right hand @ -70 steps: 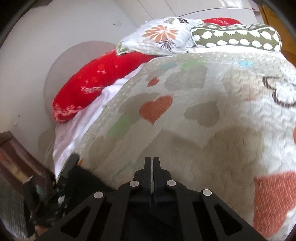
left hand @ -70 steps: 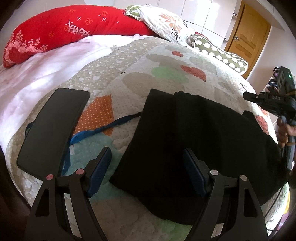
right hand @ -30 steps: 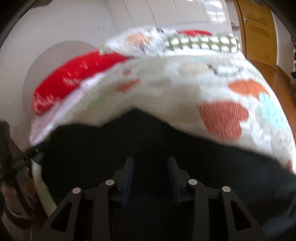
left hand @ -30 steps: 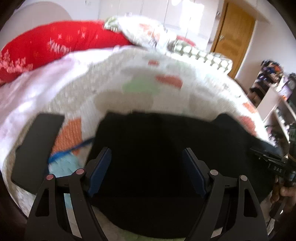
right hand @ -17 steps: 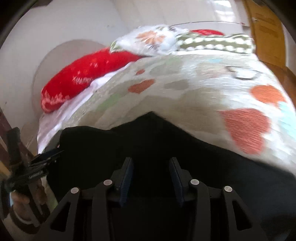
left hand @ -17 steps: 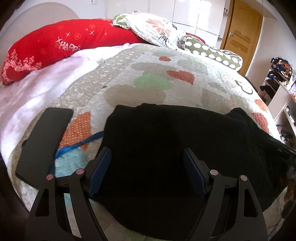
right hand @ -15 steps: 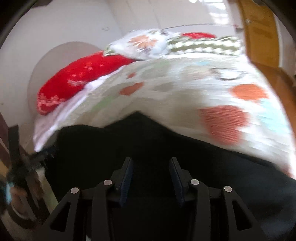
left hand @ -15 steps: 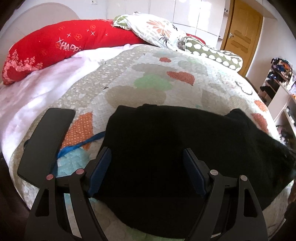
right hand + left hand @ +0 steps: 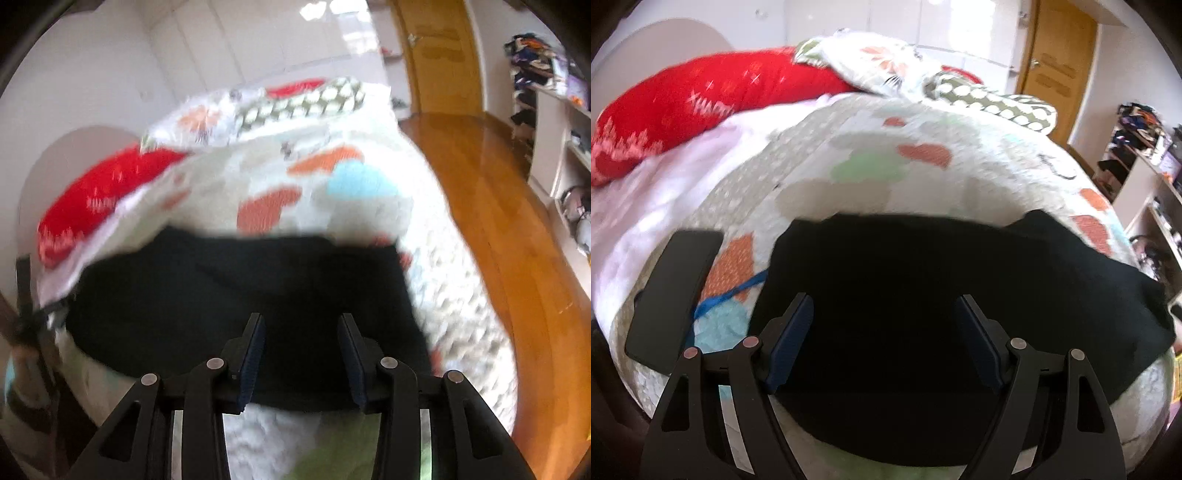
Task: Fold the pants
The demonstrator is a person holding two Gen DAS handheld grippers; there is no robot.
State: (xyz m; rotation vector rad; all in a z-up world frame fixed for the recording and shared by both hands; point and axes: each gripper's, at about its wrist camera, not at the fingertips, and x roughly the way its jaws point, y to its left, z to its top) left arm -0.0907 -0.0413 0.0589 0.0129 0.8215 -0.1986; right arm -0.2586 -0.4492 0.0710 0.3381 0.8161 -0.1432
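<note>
At about nine o'clock in the left wrist view a dark phone [image 9: 674, 295] lies flat on the bed's heart-patterned quilt [image 9: 871, 177], with a blue strap [image 9: 729, 293] trailing from it toward the cloth; both sit just beside the work, likely parked there to keep them off the folding area. The black pants [image 9: 923, 295] fill the centre, spread as a wide flat band near the bed's near edge, where both hands can reach them. The left hand-held gripper [image 9: 882, 334] hangs over the pants' left part with its jaws wide apart and nothing between the pads, probably poised to pick an edge. In the blurred right wrist view, the right hand-held gripper [image 9: 301, 356] sits at six o'clock over the pants' [image 9: 236, 295] near hem, jaws partly parted and, as far as the smear allows, gripping no cloth. Red [image 9: 701, 99] and floral [image 9: 882, 70] pillows rest at twelve o'clock, well apart.
</note>
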